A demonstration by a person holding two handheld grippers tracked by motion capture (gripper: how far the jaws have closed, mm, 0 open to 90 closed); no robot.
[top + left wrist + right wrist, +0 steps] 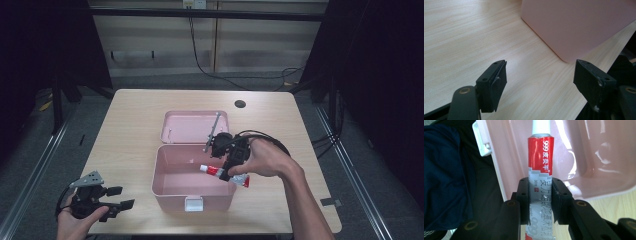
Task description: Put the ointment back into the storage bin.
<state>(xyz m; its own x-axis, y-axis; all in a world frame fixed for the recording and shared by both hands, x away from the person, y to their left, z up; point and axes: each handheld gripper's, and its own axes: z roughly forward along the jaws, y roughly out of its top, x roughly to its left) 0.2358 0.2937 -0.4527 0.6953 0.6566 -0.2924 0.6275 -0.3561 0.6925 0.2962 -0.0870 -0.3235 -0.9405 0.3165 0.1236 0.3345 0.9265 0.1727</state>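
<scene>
Right gripper (pixel 226 174) has its jaws clamped on the tube (pixel 540 157), gripping the silver tail half. Tube sits over the open pink box (pixel 165 186), at its right rim. Long axis runs left-right, white cap pointing left into the box, crimped tail out past the right wall. Probably clear of the box floor, hard to tell. Left gripper (pixel 120 197) idles near-left on the table (pixel 130 110), jaws spread, empty, well apart from the tube.

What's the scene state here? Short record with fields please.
surface: wooden table
container: pink box, open, its lid lying flat behind it
held item: red and silver tube, white cap pointing into the box
right tongs: shut on the tube, over the box's right side
left tongs: open, holding nothing, near the table's front left corner
</scene>
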